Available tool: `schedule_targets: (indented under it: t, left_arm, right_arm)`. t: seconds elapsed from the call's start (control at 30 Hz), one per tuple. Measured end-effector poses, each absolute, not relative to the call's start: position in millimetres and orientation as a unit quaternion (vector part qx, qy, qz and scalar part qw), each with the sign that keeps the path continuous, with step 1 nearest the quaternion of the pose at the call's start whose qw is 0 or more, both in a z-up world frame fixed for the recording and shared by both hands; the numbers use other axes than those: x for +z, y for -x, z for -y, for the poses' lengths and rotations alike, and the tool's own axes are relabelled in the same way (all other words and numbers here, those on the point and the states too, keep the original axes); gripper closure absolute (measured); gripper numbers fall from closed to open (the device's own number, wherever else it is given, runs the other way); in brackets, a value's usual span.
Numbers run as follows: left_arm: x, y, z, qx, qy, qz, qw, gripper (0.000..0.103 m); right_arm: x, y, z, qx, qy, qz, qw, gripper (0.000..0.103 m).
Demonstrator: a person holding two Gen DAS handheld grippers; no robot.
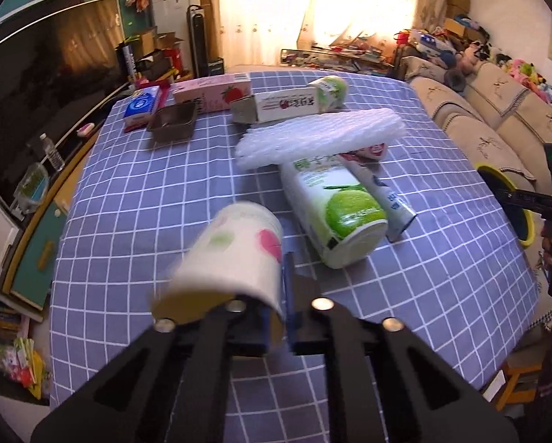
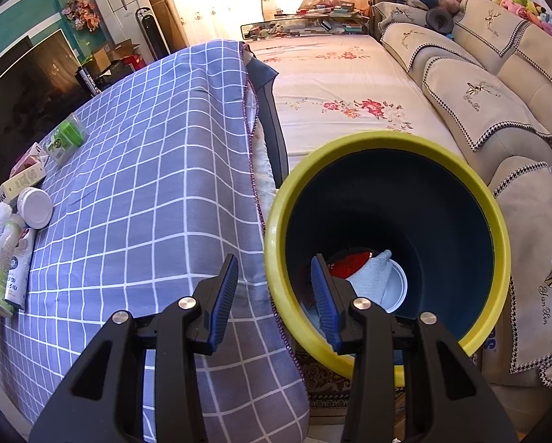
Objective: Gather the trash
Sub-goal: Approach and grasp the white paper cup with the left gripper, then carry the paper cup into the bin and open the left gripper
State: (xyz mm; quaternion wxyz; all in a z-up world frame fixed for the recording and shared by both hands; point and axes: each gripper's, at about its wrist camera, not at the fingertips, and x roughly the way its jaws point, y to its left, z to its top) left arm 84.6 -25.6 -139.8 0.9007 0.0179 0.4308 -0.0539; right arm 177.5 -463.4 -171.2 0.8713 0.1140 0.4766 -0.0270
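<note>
My left gripper (image 1: 279, 288) is shut on the wall of a white paper cup (image 1: 235, 254) with pink and green dots, which is lifted over the checked tablecloth (image 1: 146, 221). Beyond it lie a green-apple can (image 1: 335, 210), a toothpaste tube (image 1: 390, 199) and white foam netting (image 1: 320, 136). My right gripper (image 2: 274, 258) grips the yellow rim of a dark blue bin (image 2: 386, 140), one finger inside and one outside. The bin hangs tilted beside the table edge. Inside lie a white lid (image 2: 396, 288), a pale cloth (image 2: 372, 269) and a red wrapper (image 2: 353, 262).
At the table's far end lie a pink strawberry carton (image 1: 216, 90), a white box (image 1: 287, 105), another green can (image 1: 331, 90), a blue box (image 1: 143, 105) and a metal tin (image 1: 174, 122). A sofa (image 2: 479, 103) stands right of the bin, a television (image 1: 36, 92) left of the table.
</note>
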Motion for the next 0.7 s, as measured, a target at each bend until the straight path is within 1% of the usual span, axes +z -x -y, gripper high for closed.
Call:
schedule_targets:
  t: [0.3, 0.53, 0.7]
  left_arm:
    - [-134, -80, 28, -0.071, -0.017, -0.420, 0.905, 0.101]
    - [-92, -68, 39, -0.087, -0.041, -0.376, 0.922, 0.101]
    - [-48, -66, 74, -0.136, -0.069, -0.327, 0.933, 0.101]
  right_arm:
    - [-164, -170, 471, -0.029, -0.118, -0.468, 0.875, 0.063]
    - [-152, -162, 475, -0.025, -0.121, -0.453, 0.883, 0.063]
    - [-140, -156, 482, -0.028, -0.115, -0.439, 0.891, 0.063]
